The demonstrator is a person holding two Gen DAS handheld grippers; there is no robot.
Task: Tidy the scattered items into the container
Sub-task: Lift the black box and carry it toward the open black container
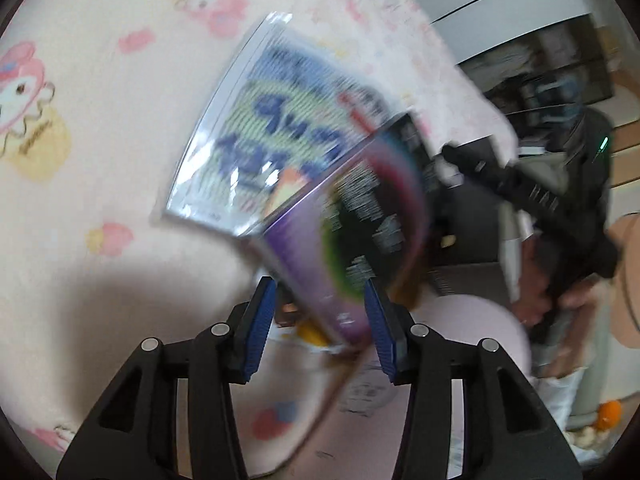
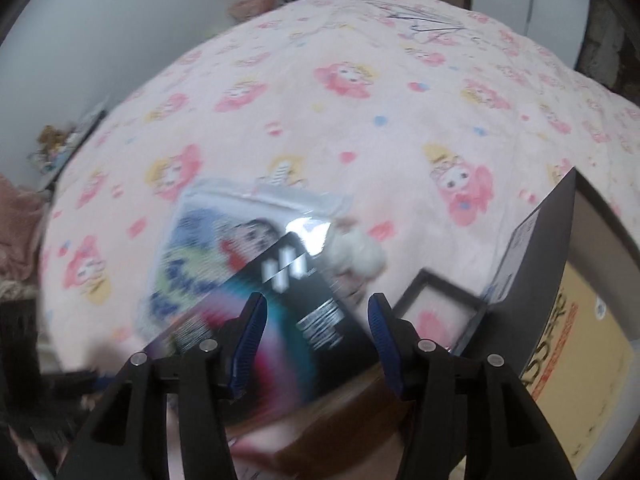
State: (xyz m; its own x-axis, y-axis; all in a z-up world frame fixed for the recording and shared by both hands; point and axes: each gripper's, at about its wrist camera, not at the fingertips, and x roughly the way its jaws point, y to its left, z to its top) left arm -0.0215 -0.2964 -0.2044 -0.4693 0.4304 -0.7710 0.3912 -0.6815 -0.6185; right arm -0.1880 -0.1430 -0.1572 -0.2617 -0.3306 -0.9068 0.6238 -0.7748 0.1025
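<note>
A black box with rainbow stripes and a purple side (image 1: 344, 240) hangs tilted and blurred between the fingers of my left gripper (image 1: 320, 312). The right pad is at its edge and a gap shows at the left pad. From the right wrist the same box (image 2: 304, 304) shows its broad face under my right gripper (image 2: 316, 328), whose pads stand apart and press on nothing. A clear-wrapped packet with blue letters on green (image 1: 272, 128) (image 2: 200, 256) lies flat on the bed behind the box. A dark open box (image 2: 540, 264) stands at the right.
The bed has a pink cartoon-print cover (image 2: 360, 120). A white fluffy thing (image 2: 356, 258) lies next to the packet, and a black-rimmed frame (image 2: 440, 308) beside the dark box. A cardboard carton (image 2: 584, 352) is at the far right. A hand (image 1: 560, 300) holds the other gripper.
</note>
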